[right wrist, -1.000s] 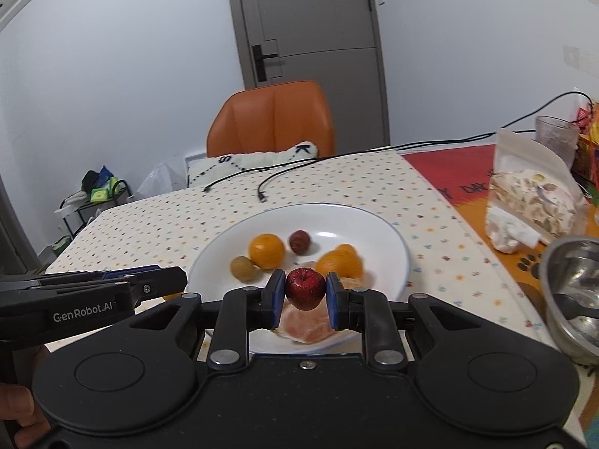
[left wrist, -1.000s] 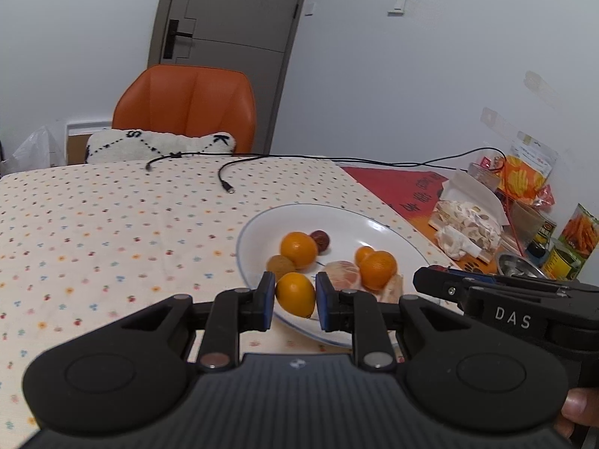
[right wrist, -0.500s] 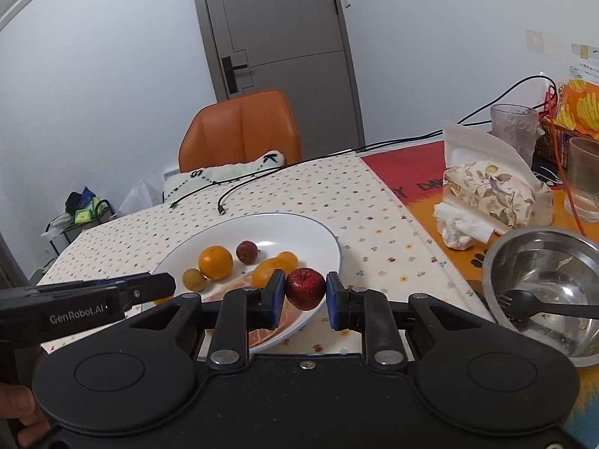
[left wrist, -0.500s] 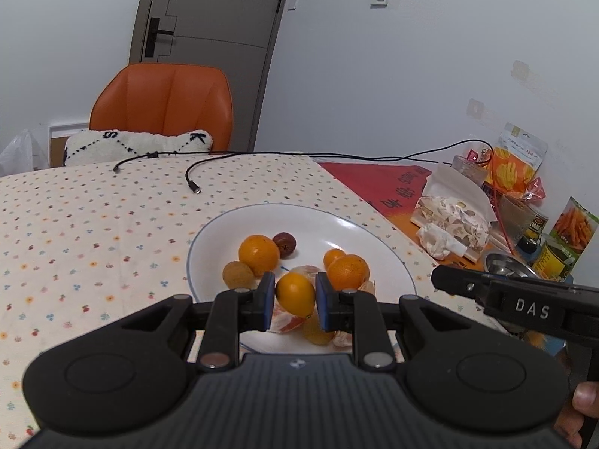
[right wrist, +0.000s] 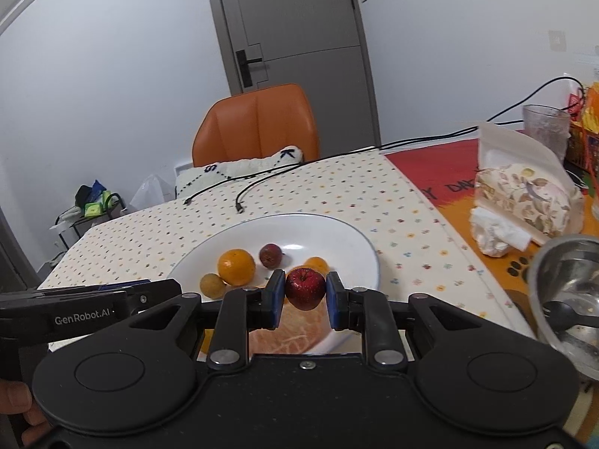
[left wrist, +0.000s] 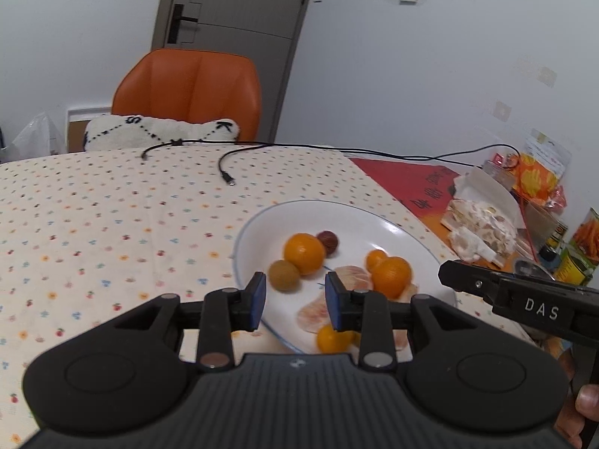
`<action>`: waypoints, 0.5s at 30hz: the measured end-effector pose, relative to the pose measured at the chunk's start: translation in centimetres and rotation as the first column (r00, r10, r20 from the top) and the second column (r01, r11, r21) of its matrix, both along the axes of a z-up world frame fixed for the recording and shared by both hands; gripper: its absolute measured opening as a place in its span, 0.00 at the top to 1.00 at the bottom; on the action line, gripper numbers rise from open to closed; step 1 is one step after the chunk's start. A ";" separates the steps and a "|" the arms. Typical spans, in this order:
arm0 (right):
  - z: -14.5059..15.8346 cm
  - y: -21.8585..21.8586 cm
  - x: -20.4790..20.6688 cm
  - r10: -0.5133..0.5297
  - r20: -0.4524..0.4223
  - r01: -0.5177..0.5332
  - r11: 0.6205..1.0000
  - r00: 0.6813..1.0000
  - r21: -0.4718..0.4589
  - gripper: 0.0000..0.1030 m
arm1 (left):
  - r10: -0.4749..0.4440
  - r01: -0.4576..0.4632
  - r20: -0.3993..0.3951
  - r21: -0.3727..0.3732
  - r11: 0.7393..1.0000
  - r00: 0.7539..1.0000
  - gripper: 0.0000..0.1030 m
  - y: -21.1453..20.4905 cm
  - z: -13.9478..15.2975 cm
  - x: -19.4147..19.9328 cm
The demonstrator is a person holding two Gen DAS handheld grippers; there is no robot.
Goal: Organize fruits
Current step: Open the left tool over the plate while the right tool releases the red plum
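White glazed ceramic fills the left wrist view: a shallow plate with a thin blue rim sits on a dotted tablecloth, and the left gripper hangs over its near left edge with the blue-padded fingers spread apart and nothing between them. A small orange lies low at the near rim, just under the gripper's right finger, beside pale peeled citrus segments; farther in lie a larger orange, a dull brown round fruit, a dark reddish one and two more oranges at the right. That near orange is smooth and round on a sloped glaze, so in my judgement a nudge from the finger could roll it off the rim. In the right wrist view, the right gripper pinches a glossy red apple-like fruit between its pads, above the near part of the plate. Its waxy, curved skin offers little contact, so a quick release could let it bounce on the hard plate or strike the soft segments below. A steel bowl sits at the right, close enough to clip.
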State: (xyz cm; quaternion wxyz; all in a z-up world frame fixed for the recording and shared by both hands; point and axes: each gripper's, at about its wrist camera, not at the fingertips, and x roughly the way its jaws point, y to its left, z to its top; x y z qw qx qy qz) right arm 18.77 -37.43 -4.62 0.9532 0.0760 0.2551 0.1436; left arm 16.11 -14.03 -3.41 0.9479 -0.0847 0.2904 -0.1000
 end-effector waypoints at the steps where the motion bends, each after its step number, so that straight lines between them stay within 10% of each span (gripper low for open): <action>1: 0.0 0.3 0.2 0.006 0.000 -0.006 1.000 1.000 -0.001 0.79 | 0.006 -0.006 -0.002 0.000 1.000 1.000 0.69 0.3 0.0 0.0; 15: 0.3 3.7 2.2 0.069 0.010 -0.068 0.998 0.998 -0.015 0.79 | 0.073 -0.073 0.023 0.026 0.997 0.997 0.42 3.4 1.2 -0.8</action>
